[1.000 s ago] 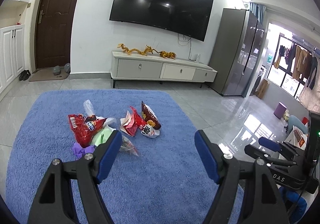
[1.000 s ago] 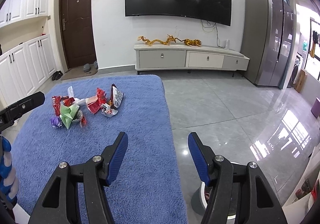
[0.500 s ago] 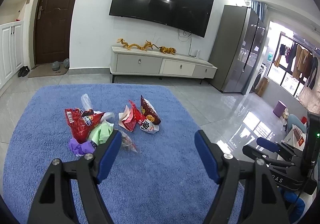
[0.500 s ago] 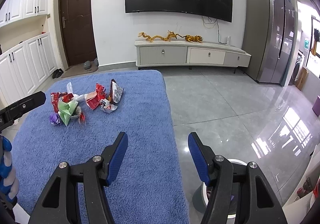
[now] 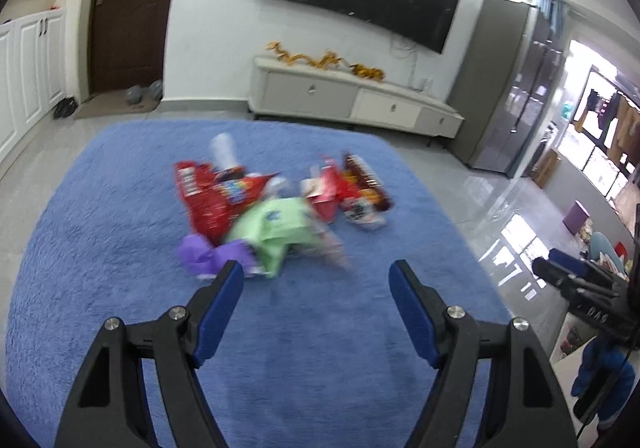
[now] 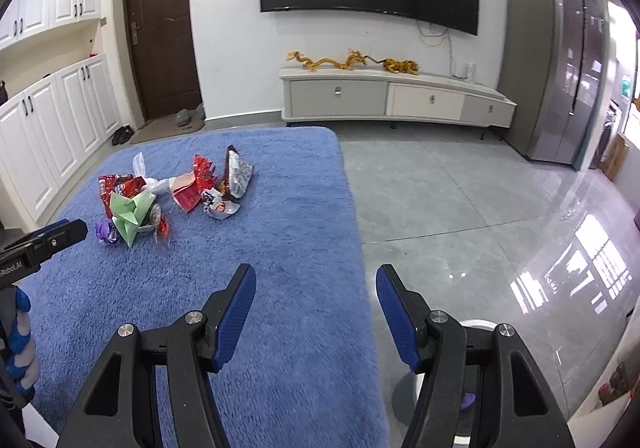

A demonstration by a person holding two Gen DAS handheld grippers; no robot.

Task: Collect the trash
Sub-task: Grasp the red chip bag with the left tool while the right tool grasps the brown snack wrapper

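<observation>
Blue-padded and spread wide with nothing held, the left gripper (image 5: 316, 276) has closed in on the wrapper pile (image 5: 276, 208), nearing a first pick, while the right gripper (image 6: 316, 280) hangs back, equally parted.

Blue rug (image 6: 280, 248), wrapper pile (image 6: 168, 196), grey floor (image 6: 460, 200)

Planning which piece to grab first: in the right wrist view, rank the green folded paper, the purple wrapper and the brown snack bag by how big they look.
1. Green folded paper, largest.
2. Brown snack bag, somewhat smaller, though it lies farther from the camera, so its true size is unsure.
3. Purple wrapper, clearly smallest.
</observation>
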